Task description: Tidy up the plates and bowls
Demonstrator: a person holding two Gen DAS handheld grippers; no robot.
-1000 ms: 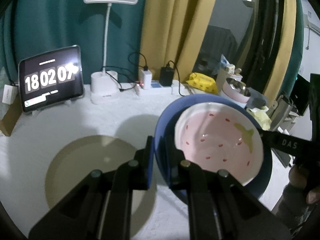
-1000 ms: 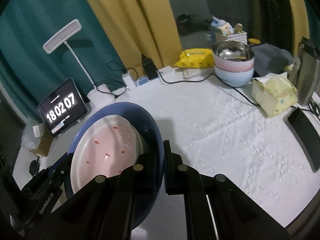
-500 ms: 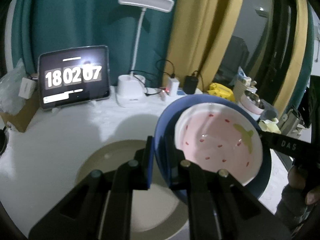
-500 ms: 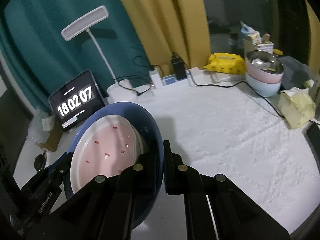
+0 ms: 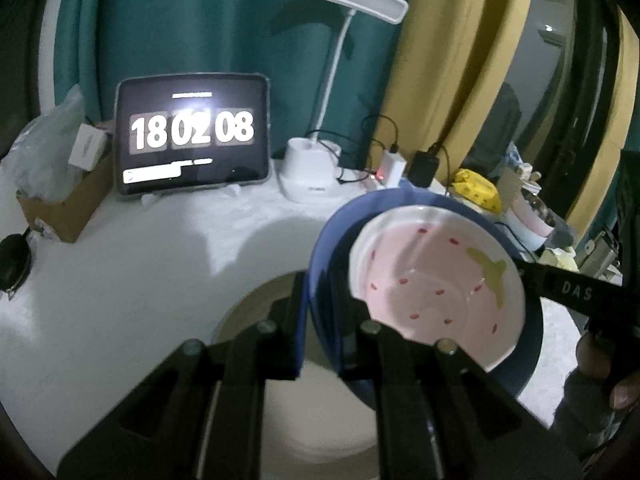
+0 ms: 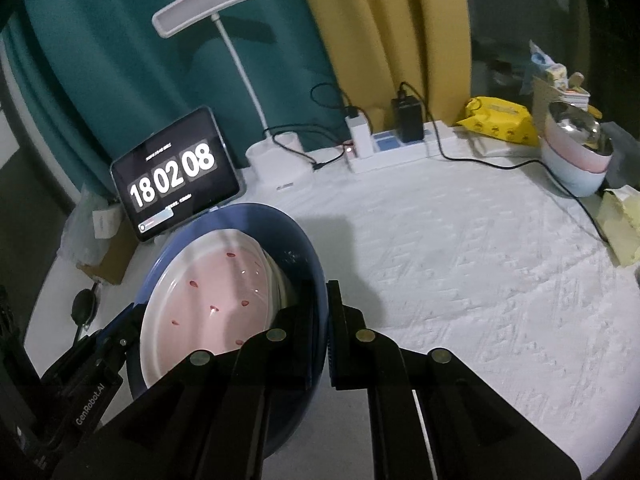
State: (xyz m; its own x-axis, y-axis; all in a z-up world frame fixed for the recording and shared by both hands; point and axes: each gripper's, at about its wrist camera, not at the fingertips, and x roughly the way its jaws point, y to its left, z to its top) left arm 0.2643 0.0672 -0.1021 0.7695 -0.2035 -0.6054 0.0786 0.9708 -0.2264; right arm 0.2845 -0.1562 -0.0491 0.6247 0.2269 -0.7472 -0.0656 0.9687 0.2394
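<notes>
A blue bowl (image 5: 524, 364), with a pink strawberry-patterned dish (image 5: 436, 280) nested inside, is being held above the tabletop (image 6: 460, 264) by both grippers. The left gripper (image 5: 320, 312) is pinching the rim on one side, its fingers (image 5: 288, 320) closed on it; the right gripper (image 6: 320, 332) is clamping the opposite rim in the same way. Directly below, a beige plate (image 5: 280, 408) is lying on the white cloth. Farther off, near the far edge, more bowls (image 6: 576, 156) are standing stacked. The sorting seems partly done: this nested pair probably belongs on the beige plate and is not yet set down.
</notes>
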